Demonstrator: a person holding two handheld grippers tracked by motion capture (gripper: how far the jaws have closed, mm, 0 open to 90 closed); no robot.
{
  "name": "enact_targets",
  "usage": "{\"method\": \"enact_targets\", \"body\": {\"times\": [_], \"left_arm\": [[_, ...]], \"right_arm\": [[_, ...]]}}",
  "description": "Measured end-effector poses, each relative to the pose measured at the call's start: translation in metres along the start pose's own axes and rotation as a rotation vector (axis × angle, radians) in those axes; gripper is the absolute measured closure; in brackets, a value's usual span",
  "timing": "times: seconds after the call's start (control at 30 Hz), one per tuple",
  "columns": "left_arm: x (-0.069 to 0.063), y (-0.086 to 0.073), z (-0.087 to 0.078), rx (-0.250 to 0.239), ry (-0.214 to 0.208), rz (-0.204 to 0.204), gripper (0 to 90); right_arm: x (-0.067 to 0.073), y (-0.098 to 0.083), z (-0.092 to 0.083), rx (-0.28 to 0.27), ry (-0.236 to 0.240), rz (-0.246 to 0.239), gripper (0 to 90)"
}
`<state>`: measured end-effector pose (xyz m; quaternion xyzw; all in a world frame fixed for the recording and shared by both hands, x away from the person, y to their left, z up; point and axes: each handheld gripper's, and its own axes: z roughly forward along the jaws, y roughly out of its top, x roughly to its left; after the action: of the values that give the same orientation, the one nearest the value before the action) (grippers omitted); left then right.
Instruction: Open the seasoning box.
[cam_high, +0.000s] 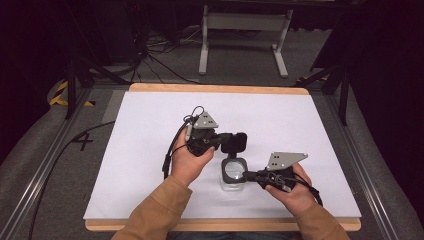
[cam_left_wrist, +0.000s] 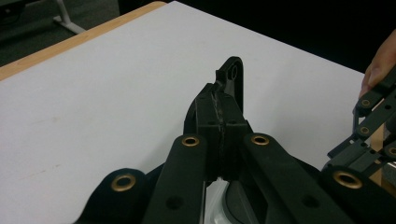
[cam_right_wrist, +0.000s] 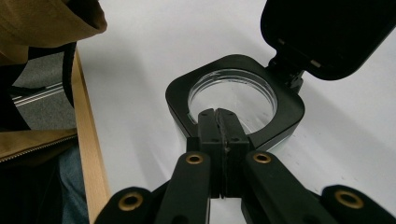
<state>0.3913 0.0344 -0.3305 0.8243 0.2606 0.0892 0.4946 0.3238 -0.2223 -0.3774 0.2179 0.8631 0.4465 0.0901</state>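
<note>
A small clear box with a black square rim and a round opening stands on the white mat. Its hinged black lid is swung up and back. My left gripper is shut on the lid's edge, with the jaws pressed together around it. My right gripper comes in from the right and is shut on the near side of the rim. In the right gripper view the lid stands at the upper right.
The mat lies on a wooden board with free room to the left, right and far side. Tan sleeves come in from the bottom. A cable trails from the left gripper. A white stand is on the floor beyond.
</note>
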Motion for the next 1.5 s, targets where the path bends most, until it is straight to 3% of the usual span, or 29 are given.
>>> {"method": "enact_targets", "body": {"times": [0.13,0.27,0.53,0.8,1.1,1.27,1.3,1.37,1.5], "left_arm": [[0.0,0.0,-0.011,-0.006,-0.027,0.003,86.5],[-0.002,0.0,-0.027,-0.01,-0.037,0.013,79.8],[0.001,-0.01,-0.065,0.051,-0.011,0.04,68.0],[0.007,-0.026,-0.092,0.082,-0.031,0.009,59.7],[0.02,-0.046,-0.113,0.064,-0.005,-0.015,52.0],[0.033,-0.057,-0.119,0.095,0.026,-0.047,46.4],[0.037,-0.06,-0.118,0.11,0.043,-0.056,46.4],[0.046,-0.067,-0.115,0.141,0.082,-0.071,45.4],[0.058,-0.076,-0.11,0.161,0.099,-0.09,44.2]], "right_arm": [[-0.002,0.0,0.0,0.001,0.008,0.005,90.0],[-0.002,0.002,0.001,-0.013,0.048,0.001,89.9],[-0.014,0.014,-0.017,-0.078,0.018,-0.003,81.8],[-0.025,0.02,-0.035,-0.118,-0.011,0.021,72.6],[-0.041,0.017,-0.049,-0.112,-0.073,0.06,62.6],[-0.055,0.01,-0.059,-0.096,-0.124,0.094,55.5],[-0.057,0.009,-0.061,-0.093,-0.133,0.097,54.6],[-0.067,0.003,-0.067,-0.071,-0.194,0.106,51.4],[-0.078,-0.006,-0.071,-0.053,-0.231,0.132,49.3]]}}
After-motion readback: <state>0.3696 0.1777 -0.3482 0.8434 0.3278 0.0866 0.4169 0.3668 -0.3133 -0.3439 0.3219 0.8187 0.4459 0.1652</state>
